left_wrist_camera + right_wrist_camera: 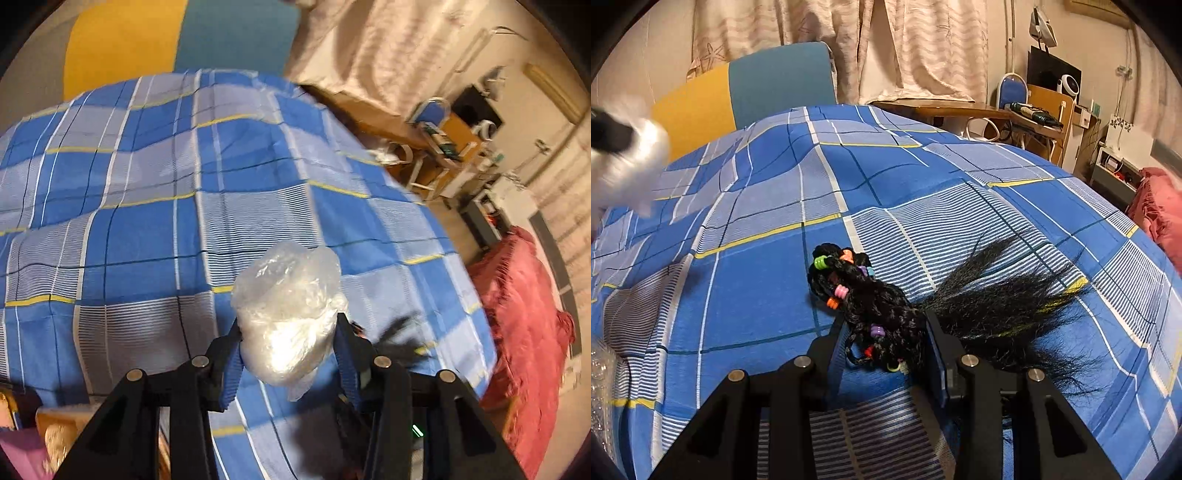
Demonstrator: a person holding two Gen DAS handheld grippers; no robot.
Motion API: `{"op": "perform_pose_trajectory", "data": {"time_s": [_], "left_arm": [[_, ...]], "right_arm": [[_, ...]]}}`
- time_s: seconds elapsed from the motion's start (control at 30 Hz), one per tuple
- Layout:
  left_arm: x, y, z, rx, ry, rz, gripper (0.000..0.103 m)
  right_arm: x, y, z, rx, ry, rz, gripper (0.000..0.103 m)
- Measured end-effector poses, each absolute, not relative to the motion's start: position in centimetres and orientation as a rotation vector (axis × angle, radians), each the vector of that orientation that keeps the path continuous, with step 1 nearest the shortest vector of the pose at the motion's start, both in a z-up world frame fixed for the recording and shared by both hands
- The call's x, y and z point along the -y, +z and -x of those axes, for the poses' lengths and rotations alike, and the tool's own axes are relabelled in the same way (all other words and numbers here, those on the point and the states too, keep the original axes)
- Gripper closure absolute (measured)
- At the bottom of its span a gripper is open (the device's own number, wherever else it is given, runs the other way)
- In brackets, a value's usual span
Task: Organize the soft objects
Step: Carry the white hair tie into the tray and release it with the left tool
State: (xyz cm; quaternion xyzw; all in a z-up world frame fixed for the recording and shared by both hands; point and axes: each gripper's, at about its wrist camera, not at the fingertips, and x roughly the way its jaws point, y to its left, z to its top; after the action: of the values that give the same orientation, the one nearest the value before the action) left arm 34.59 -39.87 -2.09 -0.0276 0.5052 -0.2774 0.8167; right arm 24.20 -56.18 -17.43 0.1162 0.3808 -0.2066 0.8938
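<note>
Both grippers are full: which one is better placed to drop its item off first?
Probably left. The left gripper holds the clear plastic bundle clear of the plaid bedspread; the right gripper grips the beaded black braid, which lies on the bed.

Ahead of the claw hang beige curtains [916, 48] behind a yellow-and-teal headboard [746, 92], while a red blanket [524, 332] and a cluttered desk [1034, 110] sit to its right.

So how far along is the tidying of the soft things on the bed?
Nothing looks put away yet. In hand: the left tongs grip a crumpled plastic bag, lifted off the blue checked bedspread; the right tongs are closed on a black beaded hairpiece still lying on the bedspread. Left: placing both; no destination is visible.
</note>
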Motion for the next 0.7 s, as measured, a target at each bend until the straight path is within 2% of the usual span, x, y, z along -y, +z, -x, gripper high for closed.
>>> {"op": "perform_pose_trajectory", "data": {"time_s": [0.43, 0.7], "left_arm": [[33.5, 1.1, -25.2, -1.053, -0.783, 0.163, 0.058], [27.9, 2.6, -20.3, -0.967, -0.844, 0.217, 0.058]], "right_arm": [[55.4, -17.4, -24.8, -0.818, -0.465, -0.168, 0.063], [54.8, -17.3, -25.0, -0.831, -0.48, -0.135, 0.063]]}}
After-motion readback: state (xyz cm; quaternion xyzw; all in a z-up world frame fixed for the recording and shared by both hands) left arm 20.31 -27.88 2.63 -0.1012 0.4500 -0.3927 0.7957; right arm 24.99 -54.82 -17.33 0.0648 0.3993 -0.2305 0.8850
